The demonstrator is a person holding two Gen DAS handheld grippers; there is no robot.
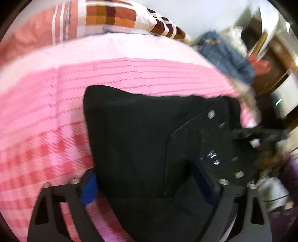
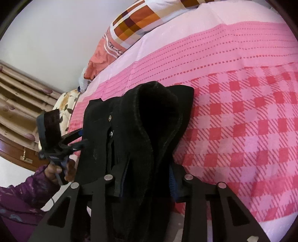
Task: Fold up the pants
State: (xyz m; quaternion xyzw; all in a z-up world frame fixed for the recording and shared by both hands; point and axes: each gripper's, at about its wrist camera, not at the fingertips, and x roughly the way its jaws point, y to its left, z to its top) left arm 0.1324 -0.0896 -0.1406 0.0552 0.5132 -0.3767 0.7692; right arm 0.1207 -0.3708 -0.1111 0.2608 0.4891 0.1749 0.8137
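Black pants [image 1: 134, 130] lie in a folded bundle on the pink bed. My left gripper [image 1: 149, 188] has the pants' cloth between its blue-padded fingers [image 1: 89, 188] at the near edge. In the right wrist view the pants [image 2: 145, 130] hang bunched, with metal snaps on the waistband showing. My right gripper [image 2: 147, 184] is shut on a thick fold of them. The left gripper also shows in the right wrist view [image 2: 74, 141], held in a hand at the pants' left edge.
The bed has a pink checked sheet [image 2: 242, 121]. A checked orange and white pillow [image 1: 119, 16] lies at the head. Blue jeans [image 1: 223, 55] and other clothes lie beyond the bed's right side. A curtain [image 2: 20, 93] hangs at the left.
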